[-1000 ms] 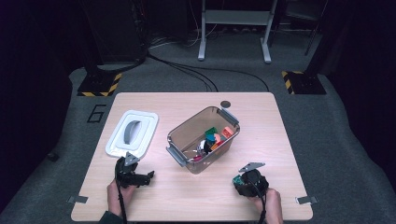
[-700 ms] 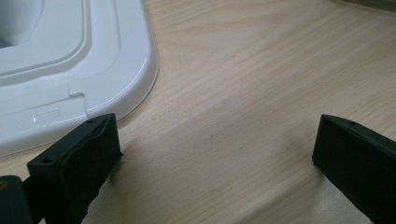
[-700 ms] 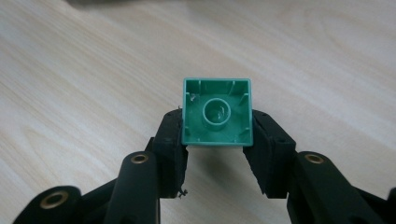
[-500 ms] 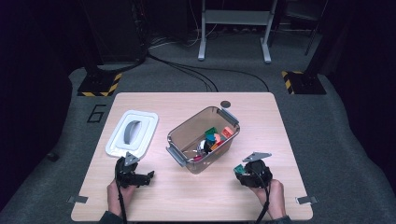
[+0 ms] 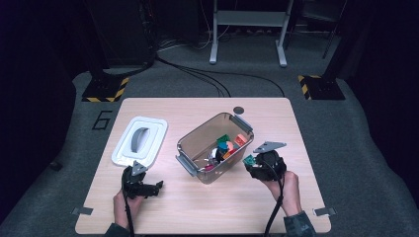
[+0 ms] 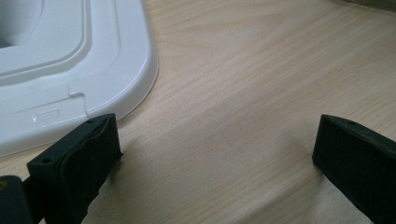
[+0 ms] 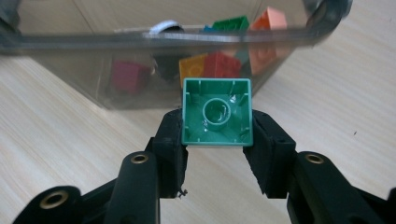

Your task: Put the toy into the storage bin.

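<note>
A clear plastic bin (image 5: 197, 148) with grey handles stands in the middle of the wooden table (image 5: 207, 212), holding several coloured bricks (image 5: 227, 145). My right gripper (image 5: 251, 163) hovers just off the bin's near right corner, shut on a green brick (image 7: 217, 112) whose hollow underside faces the camera. The bin's wall (image 7: 140, 60) rises right behind that brick in the right gripper view. My left gripper (image 5: 157, 186) rests low on the table at the front left, open, with bare wood between its jaws. The white lid (image 6: 60, 60) lies just beyond its left jaw.
The white lid (image 5: 141, 140) with a grey handle lies flat left of the bin. A small dark disc (image 5: 238, 109) sits near the table's far edge. Dark floor, cables and stand legs lie beyond the table.
My right gripper has risen from the table's front right and moved toward the bin with the green brick in it. The left gripper has stayed put.
</note>
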`<move>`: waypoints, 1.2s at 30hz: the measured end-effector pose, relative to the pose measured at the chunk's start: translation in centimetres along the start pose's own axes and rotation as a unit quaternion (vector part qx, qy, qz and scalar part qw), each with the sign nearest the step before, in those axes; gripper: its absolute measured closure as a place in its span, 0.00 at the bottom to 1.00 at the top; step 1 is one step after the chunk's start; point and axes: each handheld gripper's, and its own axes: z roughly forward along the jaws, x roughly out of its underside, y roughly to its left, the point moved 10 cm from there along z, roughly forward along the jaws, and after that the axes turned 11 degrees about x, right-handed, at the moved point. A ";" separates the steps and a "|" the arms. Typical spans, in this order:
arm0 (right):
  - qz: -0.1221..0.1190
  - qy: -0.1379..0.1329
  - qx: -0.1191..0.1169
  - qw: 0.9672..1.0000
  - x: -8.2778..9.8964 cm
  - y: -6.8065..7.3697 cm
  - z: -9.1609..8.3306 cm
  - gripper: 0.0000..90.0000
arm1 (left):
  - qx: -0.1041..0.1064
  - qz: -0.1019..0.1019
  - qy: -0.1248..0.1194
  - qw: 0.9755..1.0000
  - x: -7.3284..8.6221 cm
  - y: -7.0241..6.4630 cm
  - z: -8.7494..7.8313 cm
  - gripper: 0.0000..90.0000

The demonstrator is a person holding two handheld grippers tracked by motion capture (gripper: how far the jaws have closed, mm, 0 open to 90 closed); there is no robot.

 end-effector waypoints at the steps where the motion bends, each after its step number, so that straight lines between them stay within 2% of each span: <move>1: -0.001 -0.002 -0.001 1.000 -0.4 0.0 -0.2 0.65 | 0.000 0.000 0.000 1.000 0.0 0.0 0.0 0.01; 5: -0.010 -0.013 0.005 1.000 -2.1 -0.2 -0.6 0.65 | 0.000 0.000 0.000 1.000 0.0 0.0 0.0 0.01; 9: -0.010 -0.023 0.001 1.000 -3.7 -0.1 -0.8 0.65 | 0.000 0.000 0.001 1.000 0.0 0.0 0.0 0.01; 18: -0.015 -0.022 -0.031 0.999 -6.5 1.3 0.6 0.65 | 0.001 -0.004 -0.001 1.000 0.0 -0.1 0.0 0.01; 28: -0.016 -0.001 -0.057 0.998 -7.2 3.0 2.3 0.64 | 0.001 0.000 0.002 1.000 0.1 0.0 0.0 0.01; 36: -0.019 0.013 -0.064 0.998 -7.0 3.6 2.7 0.63 | 0.001 -0.003 -0.001 1.000 0.0 -0.1 0.0 0.01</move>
